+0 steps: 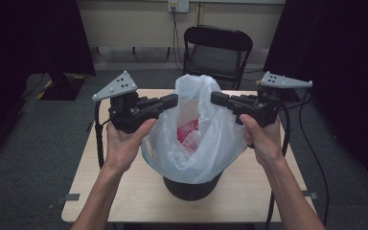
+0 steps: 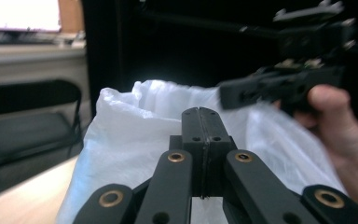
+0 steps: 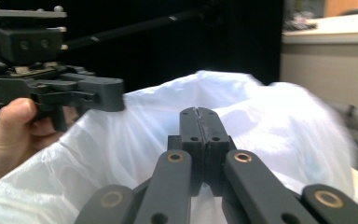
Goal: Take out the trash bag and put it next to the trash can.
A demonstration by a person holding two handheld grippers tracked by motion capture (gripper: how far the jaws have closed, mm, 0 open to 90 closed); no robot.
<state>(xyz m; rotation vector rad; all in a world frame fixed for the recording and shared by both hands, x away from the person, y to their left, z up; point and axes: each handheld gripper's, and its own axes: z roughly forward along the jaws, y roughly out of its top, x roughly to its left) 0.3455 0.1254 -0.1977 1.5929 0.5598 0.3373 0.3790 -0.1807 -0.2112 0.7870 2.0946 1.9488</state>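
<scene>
Grey carpet and a black folding chair (image 1: 217, 50) sit behind a light wooden desk (image 1: 124, 191). On the desk there's a black bin (image 1: 191, 188) lined with a white plastic bag (image 1: 206, 143), with something red and white (image 1: 188, 130) down inside. The bag's top is pulled up between both tools. Left tool (image 1: 170, 101) has its jaws pressed together, seemingly pinching the bag's left edge. Right tool (image 1: 218, 99) is the same on the right edge, jaws together. Can't tell for sure if plastic is actually caught in either.
</scene>
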